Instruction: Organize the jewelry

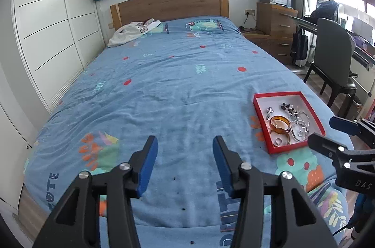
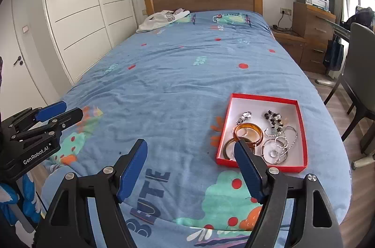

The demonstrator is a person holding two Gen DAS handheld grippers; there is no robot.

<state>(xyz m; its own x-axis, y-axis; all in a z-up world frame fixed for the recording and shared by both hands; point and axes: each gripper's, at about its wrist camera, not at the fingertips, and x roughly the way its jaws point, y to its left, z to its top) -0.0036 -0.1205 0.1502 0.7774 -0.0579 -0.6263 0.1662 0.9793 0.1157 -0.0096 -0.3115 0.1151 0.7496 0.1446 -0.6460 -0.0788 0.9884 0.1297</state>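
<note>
A shallow red box (image 1: 260,118) (image 2: 303,131) with a white floor lies on the blue bedspread near the bed's right front. It holds two amber bangles (image 1: 279,122) (image 2: 249,129), silver bangles and a ring (image 1: 300,128) (image 2: 274,149), a dark beaded piece (image 1: 287,106) (image 2: 273,118) and a small silver piece (image 1: 269,111) (image 2: 245,116). My left gripper (image 1: 185,142) is open and empty above the bedspread, left of the box. My right gripper (image 2: 190,146) is open and empty, its right finger (image 2: 246,161) over the box's near left corner. The right gripper also shows at the left wrist view's right edge (image 1: 328,133).
A white garment (image 1: 131,33) (image 2: 161,18) lies by the wooden headboard (image 1: 171,4). White wardrobes (image 1: 51,20) stand left of the bed. A wooden dresser (image 1: 276,23) and a grey chair (image 1: 332,56) stand to the right. The left gripper shows at the right wrist view's left edge (image 2: 35,128).
</note>
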